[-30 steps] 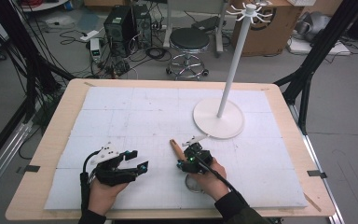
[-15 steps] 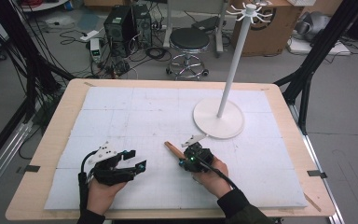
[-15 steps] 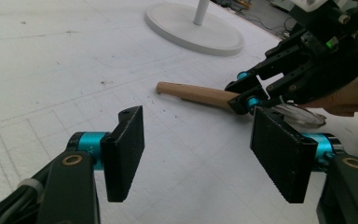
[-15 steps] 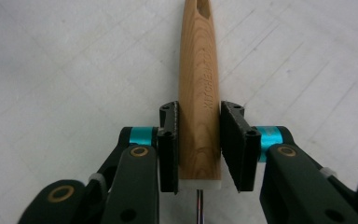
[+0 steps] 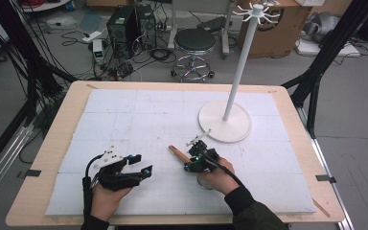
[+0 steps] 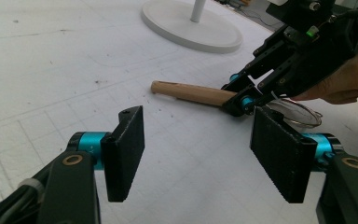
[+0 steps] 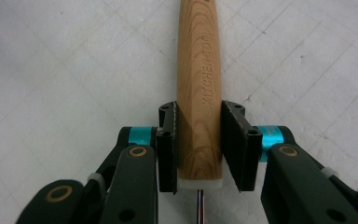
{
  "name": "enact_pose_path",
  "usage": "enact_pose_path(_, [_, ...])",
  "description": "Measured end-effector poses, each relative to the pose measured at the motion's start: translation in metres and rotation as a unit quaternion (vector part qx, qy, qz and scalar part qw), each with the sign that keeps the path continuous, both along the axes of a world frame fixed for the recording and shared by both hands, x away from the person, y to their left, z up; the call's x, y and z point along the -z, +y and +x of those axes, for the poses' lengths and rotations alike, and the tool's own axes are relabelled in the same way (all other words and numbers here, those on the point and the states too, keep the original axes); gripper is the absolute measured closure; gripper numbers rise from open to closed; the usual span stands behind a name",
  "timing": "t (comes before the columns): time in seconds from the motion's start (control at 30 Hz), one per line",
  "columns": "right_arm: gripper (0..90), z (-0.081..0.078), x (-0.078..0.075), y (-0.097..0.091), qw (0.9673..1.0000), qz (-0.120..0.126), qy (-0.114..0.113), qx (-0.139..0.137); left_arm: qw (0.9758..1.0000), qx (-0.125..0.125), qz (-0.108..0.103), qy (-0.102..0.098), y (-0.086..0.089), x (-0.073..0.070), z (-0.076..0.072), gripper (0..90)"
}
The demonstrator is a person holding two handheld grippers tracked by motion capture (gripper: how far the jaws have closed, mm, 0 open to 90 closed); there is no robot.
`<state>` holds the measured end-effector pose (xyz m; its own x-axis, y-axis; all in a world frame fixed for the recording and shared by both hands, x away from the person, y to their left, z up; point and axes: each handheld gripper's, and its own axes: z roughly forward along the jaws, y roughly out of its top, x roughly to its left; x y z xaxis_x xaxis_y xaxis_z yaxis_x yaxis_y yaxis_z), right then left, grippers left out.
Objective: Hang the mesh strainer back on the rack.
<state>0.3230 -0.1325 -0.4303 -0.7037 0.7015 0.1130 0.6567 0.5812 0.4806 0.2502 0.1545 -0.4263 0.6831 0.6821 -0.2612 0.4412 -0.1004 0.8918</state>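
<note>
Right gripper (image 7: pixel 199 144) has just been closing its jaws on the wooden handle (image 7: pixel 199 70) low in centre frame, pads seemingly touching, to lift the strainer-like tool off the mat (image 5: pixel 139 120); left gripper (image 6: pixel 205 154) waits wide open, empty.

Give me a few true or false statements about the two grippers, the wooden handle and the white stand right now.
1. The left gripper has open, empty fingers. True.
2. The light brown wooden handle lies between the right gripper fingers. True; they have just been closing on it.
3. The tall white pole stand has toppled over. False: it stands upright on its round base.
4. The left gripper touches the handle. False: it is apart from it.
</note>
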Motion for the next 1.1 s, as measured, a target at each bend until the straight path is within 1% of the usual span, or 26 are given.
enact_pose_path(0.07, [68.2,0.001,-0.001,0.002,1.0,-0.008,0.002,-0.003,1.0,-0.001,-0.001,0.0,0.0,0.0,0.0,35.8])
enact_pose_path(0.17, [68.7,-0.001,-0.001,0.002,0.9998,-0.016,-0.009,-0.013,1.0,-0.002,-0.001,-0.001,0.001,-0.001,0.0,35.9])
enact_pose_path(0.23, [69.2,-0.003,-0.001,0.001,0.9997,-0.012,-0.016,-0.013,1.0,-0.004,-0.003,-0.003,0.003,-0.001,0.0,35.9])
enact_pose_path(0.27, [69.4,-0.003,-0.001,0.0,0.9997,-0.005,-0.02,-0.015,1.0,-0.006,-0.006,-0.002,0.004,-0.001,0.0,35.9])
enact_pose_path(0.33, [70.2,0.0,-0.001,-0.008,0.9996,0.027,-0.008,-0.009,0.9999,-0.009,-0.008,-0.001,0.006,0.0,0.001,35.9])
enact_pose_path(0.37, [70.3,0.001,-0.002,-0.013,0.999,0.044,0.005,-0.006,0.9999,-0.01,-0.009,0.0,0.007,0.0,0.001,35.9])
enact_pose_path(0.4, [70.3,0.003,-0.002,-0.017,0.9983,0.058,0.007,0.001,0.9999,-0.011,-0.009,-0.001,0.007,0.0,0.001,35.9])
enact_pose_path(0.43, [70.3,0.003,-0.002,-0.021,0.9982,0.059,0.013,-0.001,0.9999,-0.011,-0.009,-0.001,0.007,-0.001,0.0,35.9])
enact_pose_path(0.47, [70.3,0.003,-0.001,-0.022,0.9985,0.054,0.012,-0.001,0.9999,-0.012,-0.009,-0.002,0.007,-0.001,0.0,35.9])
enact_pose_path(0.5, [70.2,0.002,-0.001,-0.024,0.9983,0.056,0.011,0.004,0.9999,-0.012,-0.009,-0.002,0.007,-0.001,0.0,35.9])
enact_pose_path(0.53, [70.3,0.002,-0.001,-0.026,0.998,0.06,0.017,0.001,0.9999,-0.01,-0.008,-0.003,0.007,-0.002,0.0,35.9])
enact_pose_path(0.57, [70.3,0.002,-0.002,-0.028,0.9977,0.067,0.011,0.008,0.9999,-0.011,-0.008,-0.003,0.006,-0.002,0.0,36.0])
enact_pose_path(0.6, [70.3,0.003,-0.004,-0.03,0.9974,0.071,0.009,0.01,0.9999,-0.011,-0.008,-0.003,0.006,-0.002,0.0,36.0])
enact_pose_path(0.63, [70.3,0.004,-0.006,-0.033,0.9966,0.081,0.013,0.009,0.9999,-0.011,-0.007,-0.003,0.006,-0.002,0.0,36.0])
enact_pose_path(0.67, [70.3,0.004,-0.009,-0.036,0.9956,0.091,0.009,0.016,0.9999,-0.012,-0.008,-0.002,0.006,-0.001,0.0,36.0])
enact_pose_path(0.73, [70.2,0.006,-0.014,-0.044,0.9942,0.105,0.008,0.022,0.9999,-0.011,-0.007,-0.002,0.006,-0.001,0.001,36.0])
enact_pose_path(0.87, [70.2,0.009,-0.022,-0.062,0.9891,0.141,0.003,0.042,0.9999,-0.012,-0.007,-0.002,0.006,-0.001,0.001,36.0])
enact_pose_path(0.93, [70.2,0.009,-0.023,-0.066,0.9881,0.146,0.003,0.046,0.9999,-0.012,-0.007,-0.002,0.006,-0.001,0.001,36.0])
enact_pose_path(0.97, [70.2,0.009,-0.022,-0.067,0.9884,0.144,0.004,0.047,0.9999,-0.011,-0.006,-0.002,0.006,-0.001,0.001,36.0])
enact_pose_path(1.03, [70.2,0.008,-0.02,-0.063,0.991,0.128,0.003,0.039,0.9999,-0.012,-0.005,-0.001,0.006,-0.001,0.001,36.0])
enact_pose_path(1.1, [70.2,0.008,-0.017,-0.058,0.9922,0.12,0.005,0.033,0.9999,-0.012,-0.005,-0.002,0.006,-0.001,0.001,36.0])
